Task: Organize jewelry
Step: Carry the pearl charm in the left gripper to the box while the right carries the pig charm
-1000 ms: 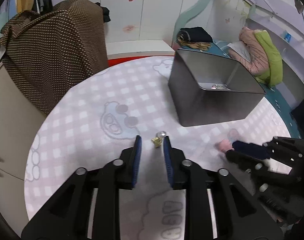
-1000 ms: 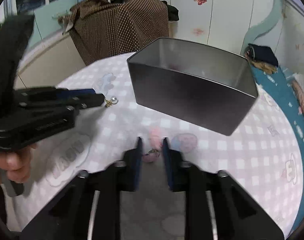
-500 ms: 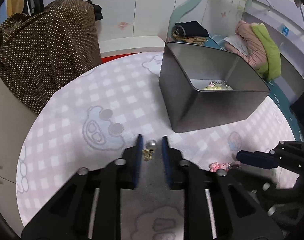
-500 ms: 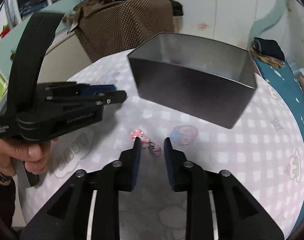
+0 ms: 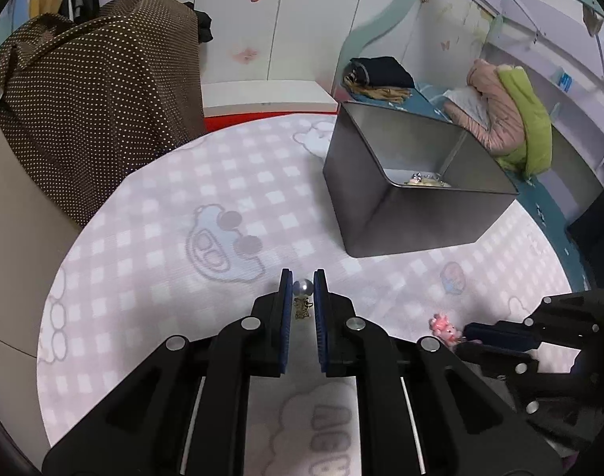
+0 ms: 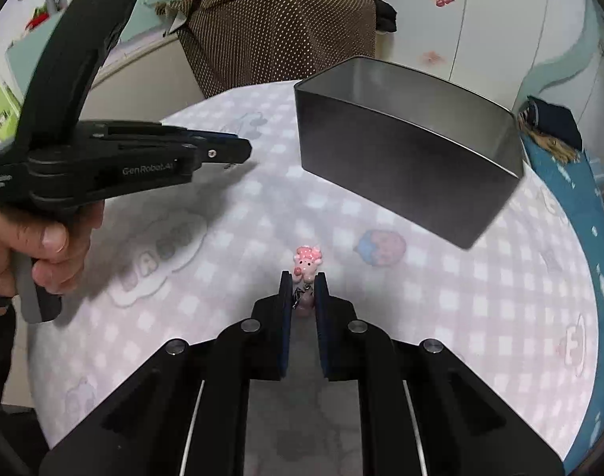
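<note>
My left gripper (image 5: 302,281) is shut on a pearl earring (image 5: 302,288) with a small gold dangle, held above the pink checked tablecloth (image 5: 151,214). My right gripper (image 6: 303,283) is shut on a pink pig charm (image 6: 306,261); its head sticks out past the fingertips. The charm also shows in the left wrist view (image 5: 443,326) at the right gripper's tips. A grey metal tin (image 5: 413,214) stands open at the back right, with some jewelry (image 5: 425,177) on its floor. It also shows in the right wrist view (image 6: 405,154), ahead of the right gripper.
A brown dotted cloth (image 5: 95,119) covers something beyond the table's far left edge. Folded clothes (image 5: 381,75) and a pink and green jacket (image 5: 508,119) lie on a bed behind the tin. A hand (image 6: 36,246) holds the left gripper at the left.
Both grippers have closed on their pieces and lifted them off the cloth. The pig charm has turned so its head points forward between the right fingers.
</note>
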A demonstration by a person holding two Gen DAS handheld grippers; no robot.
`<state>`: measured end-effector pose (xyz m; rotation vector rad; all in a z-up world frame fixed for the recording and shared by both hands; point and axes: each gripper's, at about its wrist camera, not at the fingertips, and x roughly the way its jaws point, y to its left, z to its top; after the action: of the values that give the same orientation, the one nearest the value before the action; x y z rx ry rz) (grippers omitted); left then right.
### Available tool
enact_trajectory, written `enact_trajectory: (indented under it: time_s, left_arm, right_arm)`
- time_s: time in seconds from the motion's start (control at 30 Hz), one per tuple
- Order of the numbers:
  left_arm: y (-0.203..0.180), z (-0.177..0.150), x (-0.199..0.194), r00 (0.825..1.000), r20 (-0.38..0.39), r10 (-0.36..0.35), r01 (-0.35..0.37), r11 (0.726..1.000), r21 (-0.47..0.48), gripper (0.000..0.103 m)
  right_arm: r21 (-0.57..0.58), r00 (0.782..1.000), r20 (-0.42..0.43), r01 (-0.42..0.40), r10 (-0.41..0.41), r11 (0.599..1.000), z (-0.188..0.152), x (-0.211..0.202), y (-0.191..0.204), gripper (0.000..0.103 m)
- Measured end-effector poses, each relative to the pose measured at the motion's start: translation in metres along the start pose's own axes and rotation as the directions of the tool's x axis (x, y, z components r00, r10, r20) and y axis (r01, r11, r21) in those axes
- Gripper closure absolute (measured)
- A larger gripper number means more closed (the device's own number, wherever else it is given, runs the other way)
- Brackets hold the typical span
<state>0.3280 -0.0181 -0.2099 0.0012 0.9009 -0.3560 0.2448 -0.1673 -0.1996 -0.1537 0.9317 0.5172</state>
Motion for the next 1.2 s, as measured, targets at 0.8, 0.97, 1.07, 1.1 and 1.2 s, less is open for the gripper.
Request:
enact_trajectory:
  time_s: [0.8, 0.97, 1.07, 1.1, 1.2]
  left_arm:
    - [-0.038, 0.066, -0.103, 0.977, 0.203, -0.062, 0.044, 0.995, 0.093, 0.093]
    - [-0.054, 0.103, -0.101, 0.973, 0.201, -0.109, 0.089, 0.99, 0.109, 0.093]
    - [-0.06, 0.121, -0.093, 0.976, 0.185, -0.119, 0.1, 0.989, 0.108, 0.093]
    - [-0.062, 0.127, -0.089, 0.976, 0.175, -0.126, 0.109, 0.989, 0.104, 0.093]
    - [-0.066, 0.138, -0.076, 0.98, 0.154, -0.126, 0.11, 0.988, 0.104, 0.093]
  right_arm:
    - [-0.015, 0.959, 0.282, 0.01, -0.006, 1.0, 0.088, -0.114, -0.03, 0.093]
    - [0.012, 0.954, 0.3, 0.009, -0.012, 1.0, 0.11, -0.113, -0.045, 0.093]
    - [0.031, 0.954, 0.299, 0.003, -0.013, 0.999, 0.118, -0.112, -0.052, 0.093]
    - [0.037, 0.955, 0.295, 0.002, -0.013, 0.999, 0.12, -0.11, -0.055, 0.093]
    - [0.048, 0.958, 0.287, 0.003, -0.017, 0.999, 0.125, -0.106, -0.058, 0.093]
